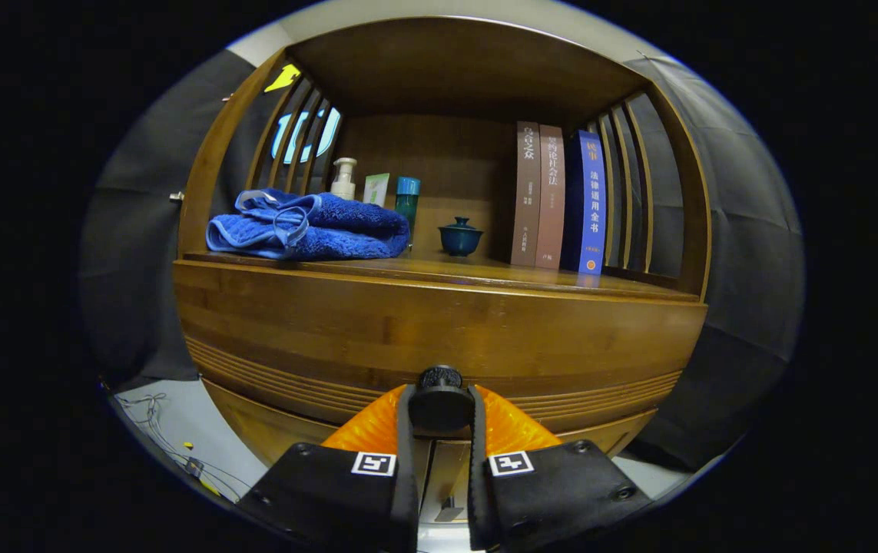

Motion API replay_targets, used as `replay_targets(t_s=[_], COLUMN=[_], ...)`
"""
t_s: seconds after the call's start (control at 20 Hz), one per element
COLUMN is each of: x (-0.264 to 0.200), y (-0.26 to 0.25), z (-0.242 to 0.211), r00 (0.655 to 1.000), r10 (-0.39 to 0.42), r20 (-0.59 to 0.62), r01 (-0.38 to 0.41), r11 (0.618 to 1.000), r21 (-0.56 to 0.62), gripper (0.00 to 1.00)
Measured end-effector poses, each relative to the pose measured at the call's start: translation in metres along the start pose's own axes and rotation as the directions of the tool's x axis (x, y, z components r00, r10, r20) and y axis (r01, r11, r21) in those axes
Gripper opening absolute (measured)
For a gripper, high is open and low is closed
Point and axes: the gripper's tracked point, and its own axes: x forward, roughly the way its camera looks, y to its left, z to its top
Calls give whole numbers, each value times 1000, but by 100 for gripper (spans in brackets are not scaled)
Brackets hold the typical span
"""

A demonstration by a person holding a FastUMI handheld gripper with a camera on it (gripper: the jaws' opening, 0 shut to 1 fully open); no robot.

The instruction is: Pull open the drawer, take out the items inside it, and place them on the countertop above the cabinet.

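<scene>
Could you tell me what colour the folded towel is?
Blue, on the countertop, clearest in the gripper view: towel.

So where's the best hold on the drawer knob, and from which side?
Take the round knob across its sides, coming straight at the drawer front. It stands out from the flat wood, so a finger fits on each side. The claw already has it that way, both fingers pressed on the knob.

three upright books (559, 197), two bottles (344, 179), one folded blue towel (308, 226), one lidded cup (461, 236), one small carton (376, 189)
</scene>
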Motion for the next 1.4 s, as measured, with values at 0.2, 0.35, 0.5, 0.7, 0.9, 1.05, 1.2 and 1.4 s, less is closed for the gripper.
replay_targets(t_s=[0.2, 0.35, 0.5, 0.7, 0.9, 1.05, 1.2, 1.4], x=[-8, -26, -52, -94, -123, -136, -146, -148], y=[-1, 0, 1, -2, -4, -5, -5, -4], z=[-1, -4, -6, -10, -15, -19, -26, -26], r00=[1000, 1000, 1000, 1000, 1000, 1000, 1000, 1000], r10=[-18, -17, -6, 5, 12, 12, 5, 11], r20=[-1, 4, 0, 13, -1, -11, -24, -12], r01=[18, 17, 6, -5, -12, -12, -5, -10], r11=[1000, 1000, 1000, 1000, 1000, 1000, 1000, 1000], r21=[7, 15, 6, -1, 1, -3, 11, 9], gripper=[30, 29, 29, 29, 29, 29, 29, 30])
